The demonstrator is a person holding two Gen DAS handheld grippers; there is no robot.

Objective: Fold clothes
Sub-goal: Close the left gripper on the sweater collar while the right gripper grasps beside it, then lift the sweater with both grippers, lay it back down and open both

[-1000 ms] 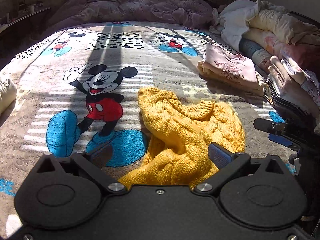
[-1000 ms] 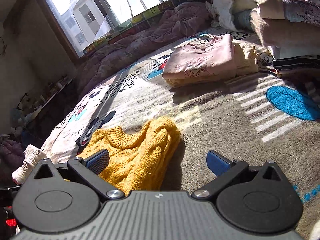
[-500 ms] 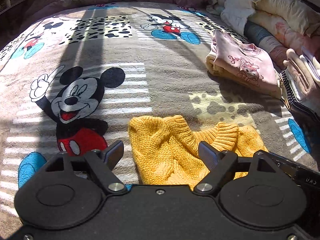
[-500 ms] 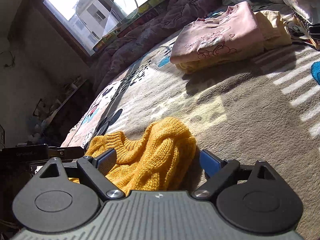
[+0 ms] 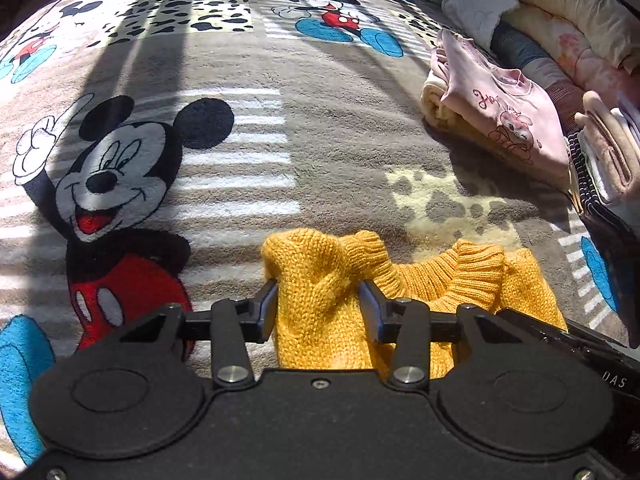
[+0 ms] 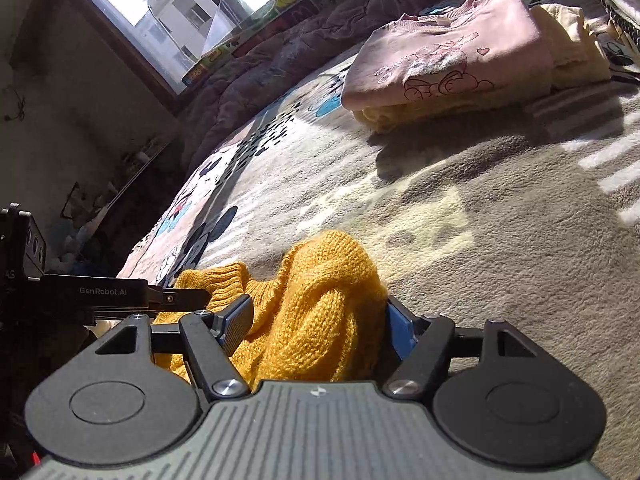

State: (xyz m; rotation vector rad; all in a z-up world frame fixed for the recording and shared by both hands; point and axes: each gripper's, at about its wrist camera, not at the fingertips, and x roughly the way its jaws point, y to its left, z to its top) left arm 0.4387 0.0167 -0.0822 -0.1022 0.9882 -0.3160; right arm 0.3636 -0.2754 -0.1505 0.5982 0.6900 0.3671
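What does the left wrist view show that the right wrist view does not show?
Only the left wrist view shows the big Mickey Mouse print on the grey fleece blanket. Only the right wrist view shows the bright window. Both show the yellow knitted sweater bunched between each hand-held gripper's fingers, left and right, and the folded pink sweatshirt.
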